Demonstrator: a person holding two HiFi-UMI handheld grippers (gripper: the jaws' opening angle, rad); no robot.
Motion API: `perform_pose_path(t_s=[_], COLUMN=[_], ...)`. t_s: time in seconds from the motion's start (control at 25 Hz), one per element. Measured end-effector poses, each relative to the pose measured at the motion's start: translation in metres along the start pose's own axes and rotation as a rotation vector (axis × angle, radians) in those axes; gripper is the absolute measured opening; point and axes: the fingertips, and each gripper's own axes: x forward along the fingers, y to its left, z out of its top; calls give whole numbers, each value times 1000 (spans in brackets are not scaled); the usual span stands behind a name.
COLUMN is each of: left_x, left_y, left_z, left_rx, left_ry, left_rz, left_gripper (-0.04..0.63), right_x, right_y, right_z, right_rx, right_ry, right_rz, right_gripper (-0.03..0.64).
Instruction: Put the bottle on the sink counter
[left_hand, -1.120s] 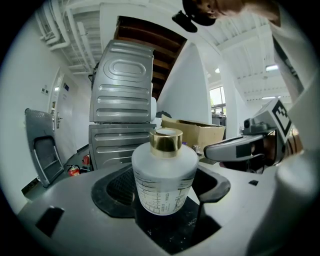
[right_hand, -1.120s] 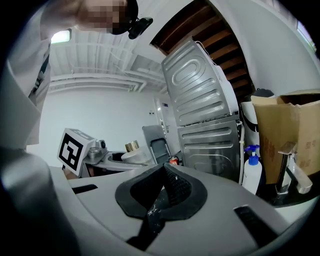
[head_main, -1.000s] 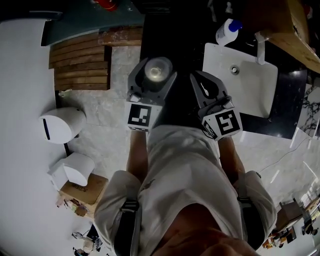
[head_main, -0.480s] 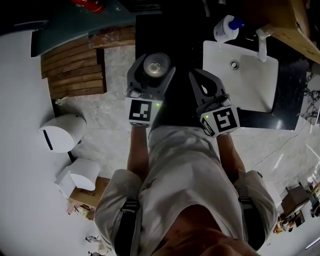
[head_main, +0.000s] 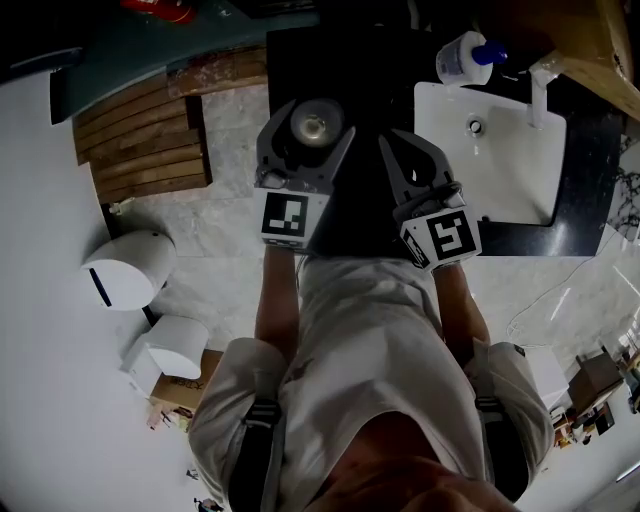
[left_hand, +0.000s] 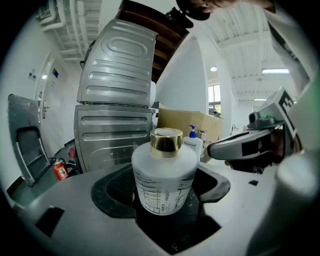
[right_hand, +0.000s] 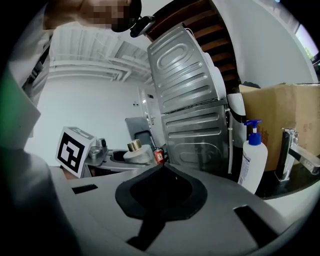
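Observation:
A white bottle (head_main: 312, 126) with a gold cap stands upright between the jaws of my left gripper (head_main: 310, 128), which is shut on its body. In the left gripper view the bottle (left_hand: 164, 175) fills the middle, cap up. My right gripper (head_main: 402, 152) is to its right, shut and empty; its jaws meet at a point (right_hand: 161, 168). Both hover over the dark counter (head_main: 370, 70), left of the white sink basin (head_main: 505, 170). The right gripper view shows the held bottle (right_hand: 134, 152) off to the left.
A white pump bottle (head_main: 462, 58) with a blue top stands on the counter behind the basin, beside the faucet (head_main: 541, 95). Wooden slats (head_main: 140, 150) and white dispensers (head_main: 125, 268) lie to the left. A ribbed metal panel (left_hand: 117, 100) and a cardboard box (right_hand: 280, 107) stand ahead.
The head view has shifted a little, and the sink now sits slightly more to the right. My left gripper still holds the bottle; the right stays shut beside it.

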Motion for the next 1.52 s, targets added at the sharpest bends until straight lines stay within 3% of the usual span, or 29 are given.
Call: perform_pose_path(t_s=[1.52], left_x=[80], left_y=[47], left_z=[-47], left_rx=[14], left_ry=[51], left_rz=[10], left_gripper=[328], right_x=[67], right_y=[-35], right_z=[-47], right_rx=[32], right_ry=[82], right_rz=[-15], right_gripper=[-3])
